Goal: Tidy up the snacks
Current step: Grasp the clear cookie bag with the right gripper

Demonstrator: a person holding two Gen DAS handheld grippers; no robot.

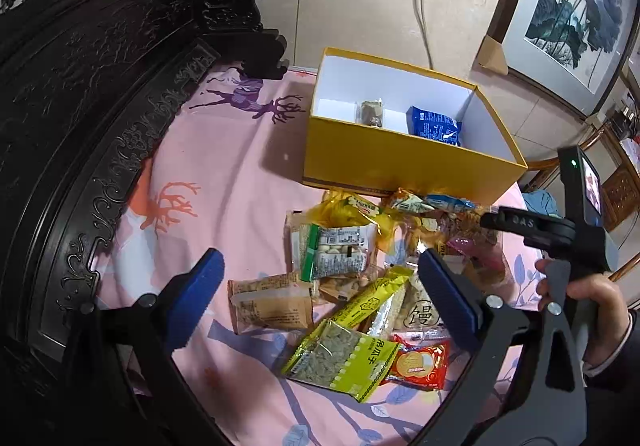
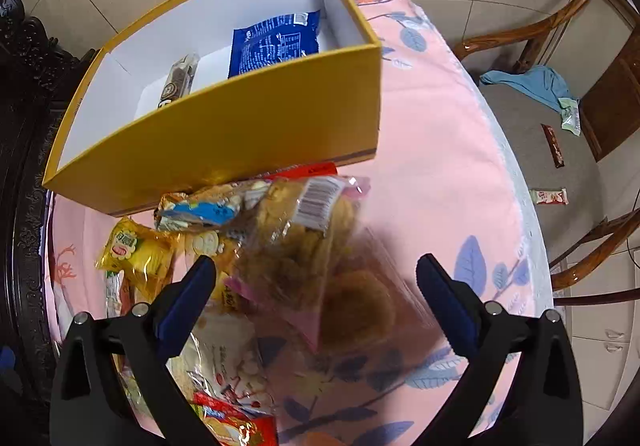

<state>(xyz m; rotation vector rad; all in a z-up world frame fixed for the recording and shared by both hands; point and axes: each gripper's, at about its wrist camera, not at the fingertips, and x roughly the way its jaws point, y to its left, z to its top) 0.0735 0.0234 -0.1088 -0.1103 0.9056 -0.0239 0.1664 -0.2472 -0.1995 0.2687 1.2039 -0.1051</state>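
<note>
A yellow box with a white inside stands on the pink cloth. In it lie a blue packet and a small brown packet. In front of the box is a loose pile of snacks: a peanut packet, a tan packet, a green seed packet and a red biscuit packet. My left gripper hangs open above the pile. My right gripper is open too, with a blurred clear bag of cookies between its fingers, not clamped.
Dark carved wooden furniture borders the pink cloth on the left. The table's rounded edge drops off to the right. On the floor there are wooden chairs, a blue cloth and two fallen snack packets. A hand grips the other tool's handle.
</note>
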